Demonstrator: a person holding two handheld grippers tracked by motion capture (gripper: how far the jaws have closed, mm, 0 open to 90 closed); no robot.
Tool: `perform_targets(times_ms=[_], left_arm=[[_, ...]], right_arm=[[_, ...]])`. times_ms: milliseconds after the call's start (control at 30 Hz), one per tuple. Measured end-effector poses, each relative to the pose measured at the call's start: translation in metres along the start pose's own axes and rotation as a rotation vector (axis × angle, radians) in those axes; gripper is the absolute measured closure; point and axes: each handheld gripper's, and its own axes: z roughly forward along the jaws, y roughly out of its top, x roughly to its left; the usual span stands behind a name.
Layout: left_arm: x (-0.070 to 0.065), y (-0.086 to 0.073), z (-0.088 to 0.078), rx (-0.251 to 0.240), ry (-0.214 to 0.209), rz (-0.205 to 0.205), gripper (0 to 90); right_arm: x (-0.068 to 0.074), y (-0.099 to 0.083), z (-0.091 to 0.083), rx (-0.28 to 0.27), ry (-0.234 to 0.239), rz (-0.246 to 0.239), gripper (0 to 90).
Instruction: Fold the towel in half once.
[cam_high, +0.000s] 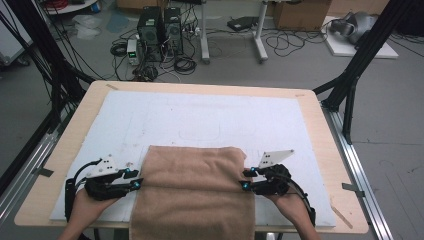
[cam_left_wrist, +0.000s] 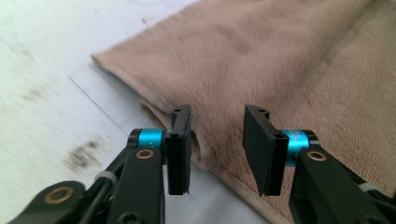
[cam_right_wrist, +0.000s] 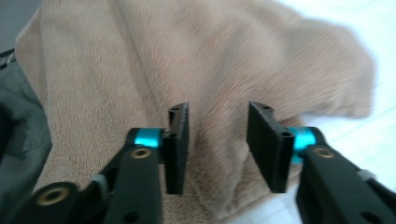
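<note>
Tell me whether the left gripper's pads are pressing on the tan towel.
Apart. The left gripper view shows the left gripper with open jaws, a clear gap between its pads and the tan towel edge behind them.

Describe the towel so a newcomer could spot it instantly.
Start at the white mat covering the wooden table. At its near edge, between the left gripper and right gripper, lies the towel, hanging over the table's front. It is the one tan, fuzzy cloth there.
</note>
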Motion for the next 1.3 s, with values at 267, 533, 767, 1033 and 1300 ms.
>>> perform_targets(times_ms=[267,533,767,1033,1300], left_arm=[[0.021,0.030,0.019,0.006,0.069,-0.002,55.0],[0.042,0.030,0.055,0.083,0.039,-0.064,57.7],[0.048,0.025,0.072,0.152,0.026,-0.090,61.8],[0.042,0.027,0.072,0.155,0.019,-0.039,80.7],[0.044,0.030,0.057,0.087,0.016,-0.051,89.1]], right_arm=[[-0.026,0.021,-0.002,-0.017,-0.075,0.022,51.5],[-0.057,0.019,0.030,0.020,-0.064,0.095,53.5],[-0.060,0.020,0.055,0.079,-0.020,0.113,59.1],[-0.056,0.021,0.056,0.083,0.007,0.064,84.2],[-0.056,0.023,0.042,0.039,0.012,0.060,85.0]])
